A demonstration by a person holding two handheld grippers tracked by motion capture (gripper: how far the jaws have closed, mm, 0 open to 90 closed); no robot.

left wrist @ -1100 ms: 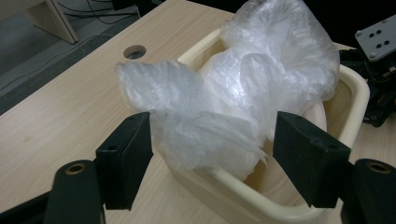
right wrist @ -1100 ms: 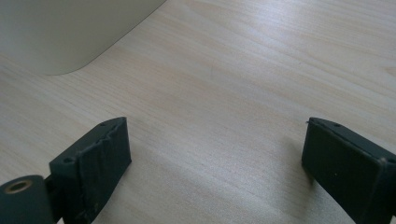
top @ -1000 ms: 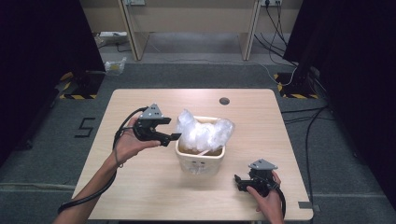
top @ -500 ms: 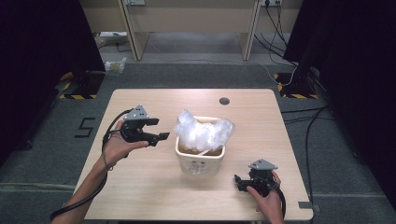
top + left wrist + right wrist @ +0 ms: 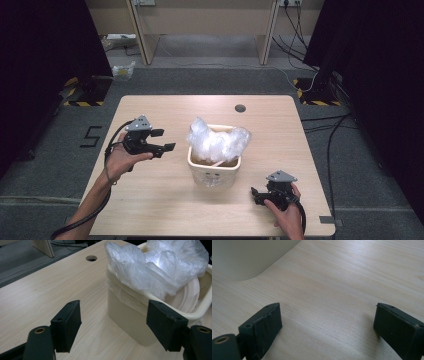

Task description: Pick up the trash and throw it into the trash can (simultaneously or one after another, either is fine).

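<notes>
Near the middle of the high view sits one cream bin [image 5: 214, 170] on the counter [image 5: 165, 210], with one crumpled clear plastic bag [image 5: 217, 141] bunched over its rim and only partly tucked inside. My left tongs [image 5: 165, 140] hang just left of the bin, jaws spread apart with nothing between them; I judge I hold them there, level with the rim, so I can reach for the loose plastic and spread it as a liner. My left tongs' own view puts the bin at centre right, the bag at the upper right. My right tongs [image 5: 256, 196] lie low at the lower right of the high view, near the bin's corner, jaws also wide apart and bare, likely parked to steady the bin when needed. By count: one bin, one bag, two tongs, and one round hole [image 5: 240, 108] in the counter near its far edge.
</notes>
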